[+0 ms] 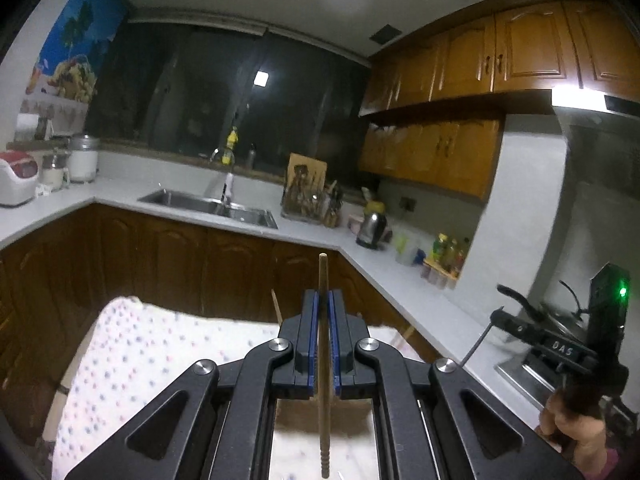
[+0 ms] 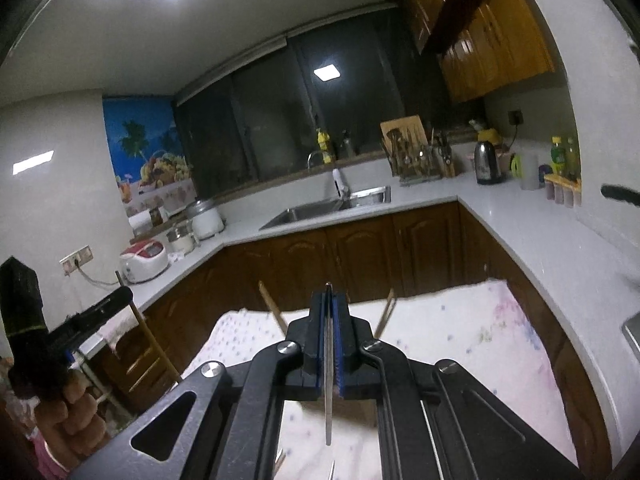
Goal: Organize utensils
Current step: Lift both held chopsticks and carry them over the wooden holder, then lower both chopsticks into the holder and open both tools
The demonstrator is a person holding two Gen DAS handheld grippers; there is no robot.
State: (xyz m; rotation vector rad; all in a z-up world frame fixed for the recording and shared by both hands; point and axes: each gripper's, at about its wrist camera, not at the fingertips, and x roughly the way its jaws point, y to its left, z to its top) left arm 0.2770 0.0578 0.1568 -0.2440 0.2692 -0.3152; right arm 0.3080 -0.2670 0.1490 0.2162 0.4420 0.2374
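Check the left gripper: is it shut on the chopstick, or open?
Shut. The left gripper has both blue pads pressed against the wooden chopstick, which runs between them and sticks out past the fingertips.

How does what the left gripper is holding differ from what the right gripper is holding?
The left gripper is shut on a wooden chopstick, brown, fairly thick, with ridges near its lower end. The right gripper is shut on a metal chopstick, silvery, thinner and smooth. The wooden chopstick's tip stands well clear above its fingers; the metal chopstick's tip barely clears them. Both are pinched upright between blue pads above the dotted cloth.
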